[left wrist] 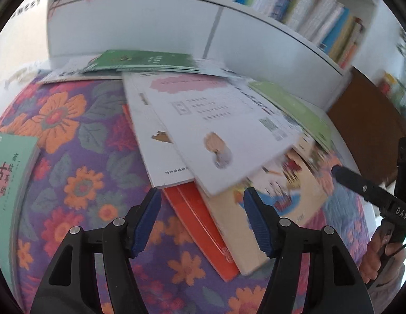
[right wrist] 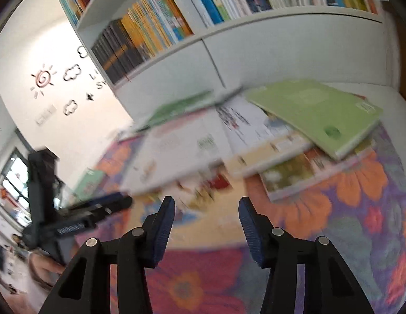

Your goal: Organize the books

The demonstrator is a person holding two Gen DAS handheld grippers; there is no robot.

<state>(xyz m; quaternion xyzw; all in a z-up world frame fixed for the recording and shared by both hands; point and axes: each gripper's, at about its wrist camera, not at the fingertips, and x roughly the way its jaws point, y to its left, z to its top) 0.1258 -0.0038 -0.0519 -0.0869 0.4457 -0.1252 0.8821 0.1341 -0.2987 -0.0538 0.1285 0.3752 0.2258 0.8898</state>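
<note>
A loose pile of books lies on a floral cloth (left wrist: 72,136). A white book (left wrist: 216,130) is on top, with an orange book (left wrist: 200,222) and a cream picture book (left wrist: 294,196) under it, and a light green book (left wrist: 294,110) behind. My left gripper (left wrist: 201,204) is open and empty, just in front of the pile's near edge. My right gripper (right wrist: 207,209) is open and empty, facing the same pile, with the light green book (right wrist: 315,112) to the upper right. Each gripper shows in the other's view, the right one (left wrist: 360,185) and the left one (right wrist: 98,209).
A white bookcase (left wrist: 255,39) full of upright books stands behind the pile. A dark green book (left wrist: 142,59) lies at the back. A teal book (left wrist: 9,172) lies at the left edge. A brown panel (left wrist: 365,120) is at the right.
</note>
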